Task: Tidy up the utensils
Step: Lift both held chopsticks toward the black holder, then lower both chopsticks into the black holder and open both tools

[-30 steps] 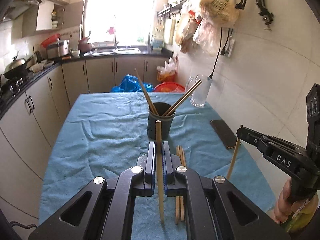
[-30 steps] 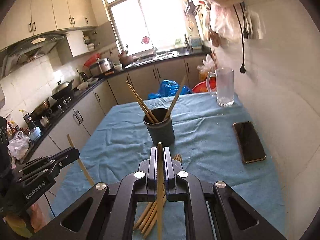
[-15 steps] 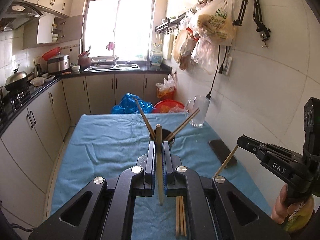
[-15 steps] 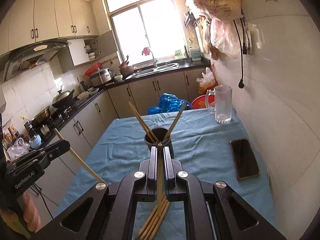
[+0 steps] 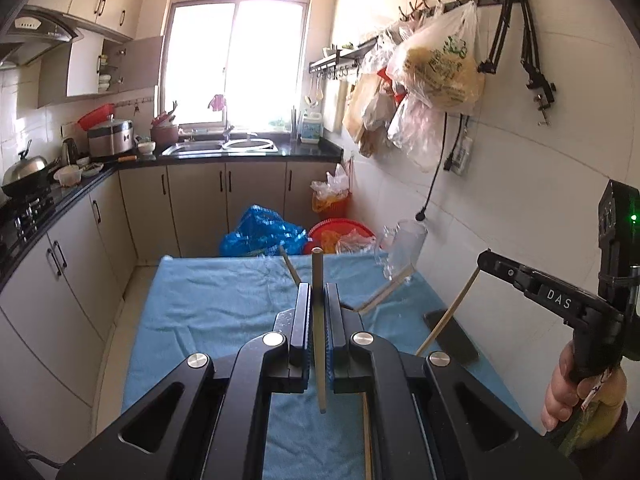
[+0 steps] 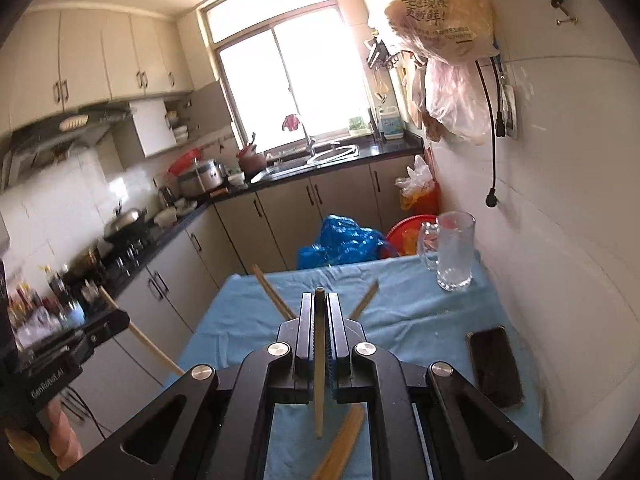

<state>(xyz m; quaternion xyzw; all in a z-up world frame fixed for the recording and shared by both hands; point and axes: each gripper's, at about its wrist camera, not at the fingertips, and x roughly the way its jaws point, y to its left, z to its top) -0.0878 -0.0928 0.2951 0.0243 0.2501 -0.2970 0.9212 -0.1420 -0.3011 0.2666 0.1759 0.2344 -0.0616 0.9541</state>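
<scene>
My left gripper (image 5: 318, 289) is shut on a pale wooden chopstick (image 5: 319, 364) that stands upright between its pads, above the blue-clothed table (image 5: 208, 312). My right gripper (image 6: 319, 297) is shut on another chopstick (image 6: 319, 392) in the same way. Each view shows the other gripper off to the side: the right gripper (image 5: 485, 259) with its slanted chopstick (image 5: 448, 314), and the left gripper (image 6: 118, 319) with its chopstick (image 6: 154, 346). The holder cup is hidden behind the jaws; only its chopsticks (image 5: 383, 293) (image 6: 273, 294) poke out. Loose chopsticks (image 6: 340, 444) lie on the cloth below.
A black phone (image 6: 496, 364) lies on the cloth near the tiled wall on the right. A glass mug (image 6: 452, 256) stands at the far right corner of the table. Beyond the table are a blue bag (image 5: 260, 236), a red basin (image 5: 340, 228) and cabinets.
Both grippers have risen with their chopsticks. The table and the loose chopsticks have sunk lower in both views, and the holder cup has dropped out of sight behind the jaws.
</scene>
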